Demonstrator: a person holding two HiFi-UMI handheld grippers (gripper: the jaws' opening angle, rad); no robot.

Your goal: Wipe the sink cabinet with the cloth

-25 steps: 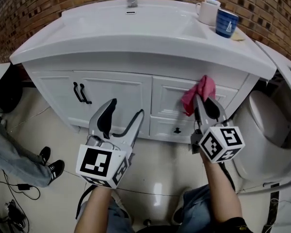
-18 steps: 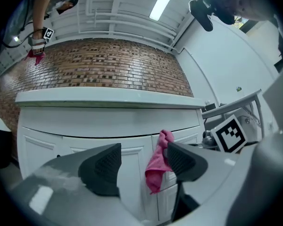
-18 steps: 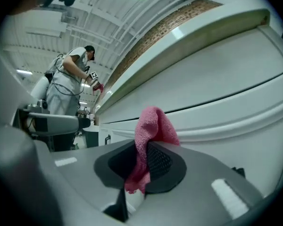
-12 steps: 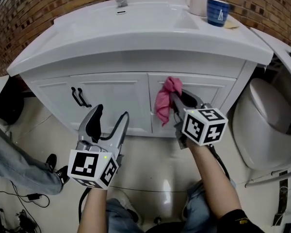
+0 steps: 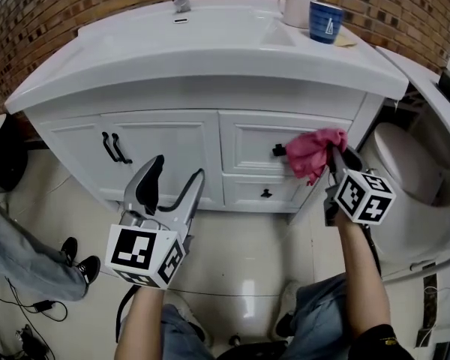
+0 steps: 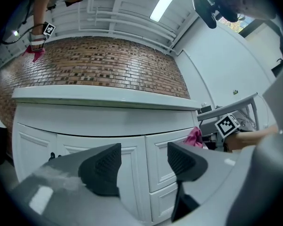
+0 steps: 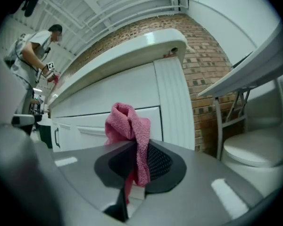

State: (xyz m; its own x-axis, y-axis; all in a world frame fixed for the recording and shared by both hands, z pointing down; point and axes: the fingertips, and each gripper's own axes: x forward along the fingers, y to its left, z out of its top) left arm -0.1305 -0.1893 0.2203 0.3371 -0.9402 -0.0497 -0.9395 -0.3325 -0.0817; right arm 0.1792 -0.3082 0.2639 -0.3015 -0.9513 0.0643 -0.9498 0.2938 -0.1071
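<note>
While the wiping pass is judged to be under way on the drawer side, the white sink cabinet [image 5: 172, 148] fills the middle of the head view, its doors toward nine o'clock and its two drawers toward three o'clock. Above it the pale bench [image 5: 210, 55] carries the basin, with a white mug [image 5: 294, 7] and a blue cup [image 5: 326, 22] at one o'clock. A toilet [image 5: 405, 171] stands just beside the cabinet at three o'clock. The left tongs [image 5: 178, 169] hang at seven o'clock, well short of the doors, their jaws spread apart with nothing between them. The right tongs [image 5: 342, 159] sit at three o'clock with their jaws clamped on the pink cloth [image 5: 313, 150], which bunches out ahead of them. The cloth lies over the right end of the upper drawer [image 5: 247, 145], just beside its small dark knob [image 5: 279, 151]; whether it truly presses on the panel cannot be told. The next move likely calls for firm contact and a sweep toward nine o'clock across the drawer face, skirting the knob, then down to the lower drawer and over to the doors.
</note>
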